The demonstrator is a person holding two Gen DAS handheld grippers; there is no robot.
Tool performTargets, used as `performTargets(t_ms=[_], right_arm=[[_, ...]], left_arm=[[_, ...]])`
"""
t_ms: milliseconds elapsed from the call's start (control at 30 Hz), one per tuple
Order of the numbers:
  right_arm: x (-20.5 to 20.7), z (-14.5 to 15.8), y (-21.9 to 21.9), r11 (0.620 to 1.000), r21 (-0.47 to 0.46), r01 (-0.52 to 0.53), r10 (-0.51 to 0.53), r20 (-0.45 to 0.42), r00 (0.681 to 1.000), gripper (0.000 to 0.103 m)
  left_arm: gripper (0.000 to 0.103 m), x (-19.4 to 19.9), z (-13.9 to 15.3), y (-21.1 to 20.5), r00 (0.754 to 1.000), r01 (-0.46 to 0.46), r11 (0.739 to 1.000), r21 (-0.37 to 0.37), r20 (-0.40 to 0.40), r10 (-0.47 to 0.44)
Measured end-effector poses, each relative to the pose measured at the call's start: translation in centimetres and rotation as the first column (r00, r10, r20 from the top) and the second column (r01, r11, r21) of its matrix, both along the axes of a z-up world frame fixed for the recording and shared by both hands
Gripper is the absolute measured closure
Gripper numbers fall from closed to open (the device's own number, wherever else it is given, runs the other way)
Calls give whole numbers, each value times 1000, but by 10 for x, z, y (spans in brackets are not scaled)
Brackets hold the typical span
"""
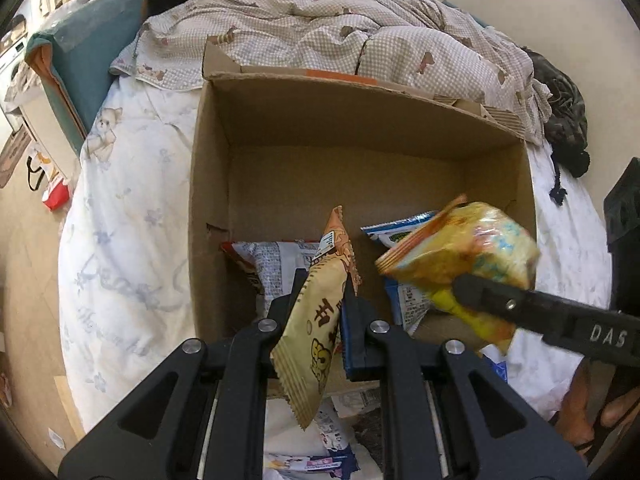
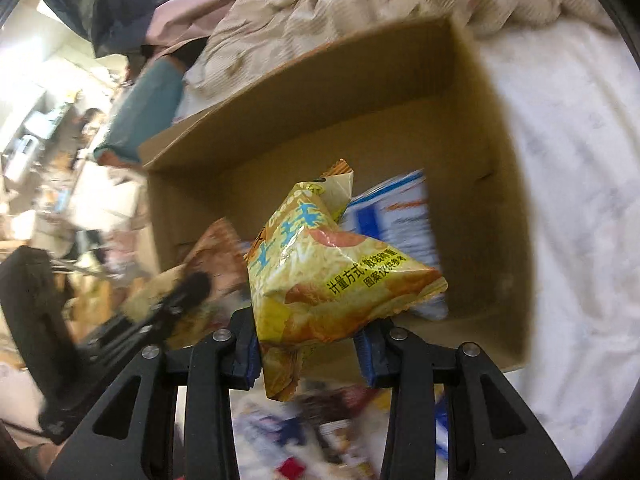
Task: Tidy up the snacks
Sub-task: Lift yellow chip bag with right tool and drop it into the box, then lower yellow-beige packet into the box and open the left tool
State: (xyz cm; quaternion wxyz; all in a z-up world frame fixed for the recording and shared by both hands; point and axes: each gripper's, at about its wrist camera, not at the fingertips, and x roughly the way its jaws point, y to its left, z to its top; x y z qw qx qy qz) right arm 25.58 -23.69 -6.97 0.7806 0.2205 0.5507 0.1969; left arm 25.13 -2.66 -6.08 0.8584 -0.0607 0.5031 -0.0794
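An open cardboard box [image 1: 360,120] stands on the bed. In the left wrist view my left gripper [image 1: 324,280] is shut on a tan snack packet [image 1: 316,320], held upright over the box's near edge. My right gripper [image 2: 310,344] is shut on a puffy yellow chip bag [image 2: 320,276], and the left wrist view shows this bag [image 1: 460,260] over the box's right side with one black finger [image 1: 492,294] beneath it. Inside the box lie a white and red packet [image 1: 272,264] and a blue and white packet [image 1: 400,232].
The box rests on a white sheet [image 1: 132,220], with a checked quilt [image 1: 320,28] bunched behind it. A teal cushion [image 1: 92,60] leans at the back left and dark cloth [image 1: 564,108] lies at the back right. Loose snack packets [image 1: 320,440] lie under my left gripper.
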Motion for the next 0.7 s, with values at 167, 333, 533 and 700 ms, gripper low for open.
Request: performTargets(t_ms=[167, 333, 533, 700], right_arm=[[-2, 2, 9, 997, -71, 6, -5, 20, 1000, 26], [2, 14, -7, 979, -175, 101, -88, 80, 993, 26], [5, 13, -29, 979, -99, 179, -174, 54, 983, 26], [6, 10, -31, 980, -74, 186, -184, 34, 982, 26]], left_arm=[[92, 1, 4, 8, 999, -53, 998, 15, 13, 53], [92, 2, 2, 13, 998, -54, 998, -22, -9, 54], [91, 2, 0, 10, 999, -41, 999, -12, -20, 41], [90, 2, 2, 7, 1000, -25, 1000, -14, -13, 25]])
